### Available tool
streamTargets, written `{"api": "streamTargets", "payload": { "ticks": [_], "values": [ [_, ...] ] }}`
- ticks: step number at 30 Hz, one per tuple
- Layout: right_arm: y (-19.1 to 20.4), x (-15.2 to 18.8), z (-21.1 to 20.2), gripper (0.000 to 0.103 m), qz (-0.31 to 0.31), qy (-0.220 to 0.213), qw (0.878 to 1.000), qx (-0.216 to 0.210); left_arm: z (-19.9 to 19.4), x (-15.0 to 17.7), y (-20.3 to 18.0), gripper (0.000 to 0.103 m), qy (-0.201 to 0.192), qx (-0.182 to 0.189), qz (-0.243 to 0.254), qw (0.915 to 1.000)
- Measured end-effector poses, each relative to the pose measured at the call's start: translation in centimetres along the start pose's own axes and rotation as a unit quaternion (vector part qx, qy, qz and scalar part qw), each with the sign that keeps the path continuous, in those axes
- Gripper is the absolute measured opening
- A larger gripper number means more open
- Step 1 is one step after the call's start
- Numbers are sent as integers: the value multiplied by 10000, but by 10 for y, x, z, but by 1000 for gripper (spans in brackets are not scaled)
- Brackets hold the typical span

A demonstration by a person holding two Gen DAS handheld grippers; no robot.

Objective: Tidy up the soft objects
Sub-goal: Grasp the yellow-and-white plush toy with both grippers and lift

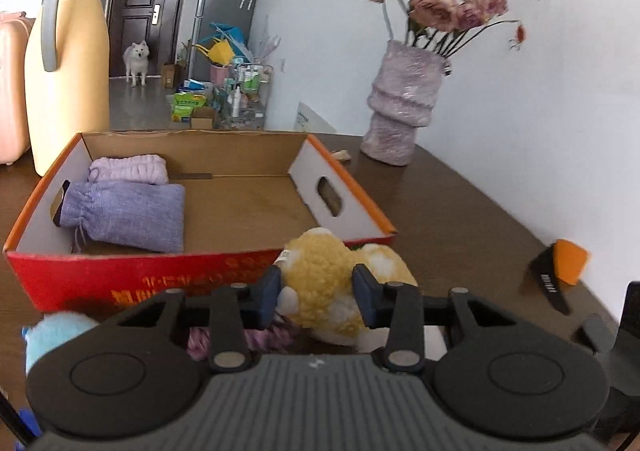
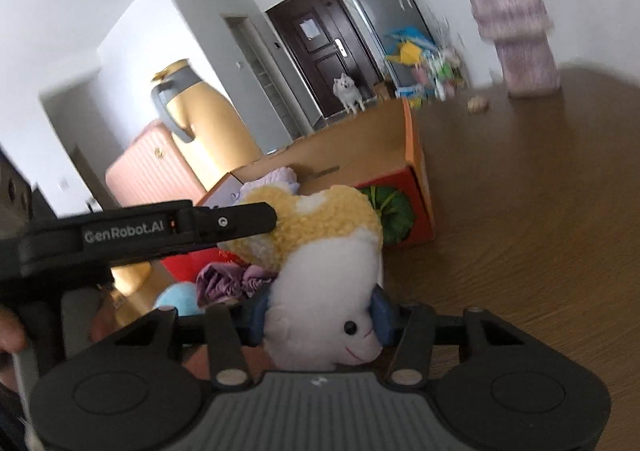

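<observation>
Here both tongs are closed on the same plush toy (image 1: pixel 324 283): the left tongs (image 1: pixel 316 291) pinch its curly yellow back between their blue pads, and the right tongs (image 2: pixel 320 315) clamp its white head, one pad on each side of the face. The toy sits on the table (image 1: pixel 460 219) just in front of the cardboard box (image 1: pixel 132 275), touching or nearly touching the box's red front wall.

Inside the box, against its left wall, lie a blue-grey drawstring pouch (image 1: pixel 128 215) and, behind it, a folded lilac cloth (image 1: pixel 132 169); the rest of the box floor is bare. So I judge two soft things stowed and the toy in hand. Still outside, in front of the box, are a crumpled purple cloth (image 2: pixel 228 283) and a light blue fluffy thing (image 1: pixel 52 335).
</observation>
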State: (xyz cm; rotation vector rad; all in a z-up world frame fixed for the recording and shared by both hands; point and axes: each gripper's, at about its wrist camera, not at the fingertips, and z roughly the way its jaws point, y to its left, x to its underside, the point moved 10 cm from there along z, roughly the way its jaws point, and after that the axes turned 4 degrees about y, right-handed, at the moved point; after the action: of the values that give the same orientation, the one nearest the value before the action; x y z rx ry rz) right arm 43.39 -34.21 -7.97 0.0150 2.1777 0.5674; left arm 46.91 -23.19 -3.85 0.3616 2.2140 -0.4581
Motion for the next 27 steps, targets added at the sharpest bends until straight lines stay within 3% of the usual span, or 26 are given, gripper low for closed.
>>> {"api": "streamTargets", "payload": {
  "ticks": [3,7,15,22,27],
  "values": [
    [16,9,-37,49,-736,0,9970,248,-31,13,-15,40,-5,225,-66,9997],
    [35,44,-78,50,-903,220,9957,34,-76,57,-23,40,32,381,-209,9990],
    [85,128,-93,46,-1154,735,9905,-133,-130,151,7,31,512,-87,-535,9972],
    [103,134,-104,49,-1049,618,9925,-136,-146,170,28,33,538,-60,-702,9961],
    [90,130,-109,48,-589,426,9973,-64,-142,169,33,44,443,60,-757,9961]
  ]
}}
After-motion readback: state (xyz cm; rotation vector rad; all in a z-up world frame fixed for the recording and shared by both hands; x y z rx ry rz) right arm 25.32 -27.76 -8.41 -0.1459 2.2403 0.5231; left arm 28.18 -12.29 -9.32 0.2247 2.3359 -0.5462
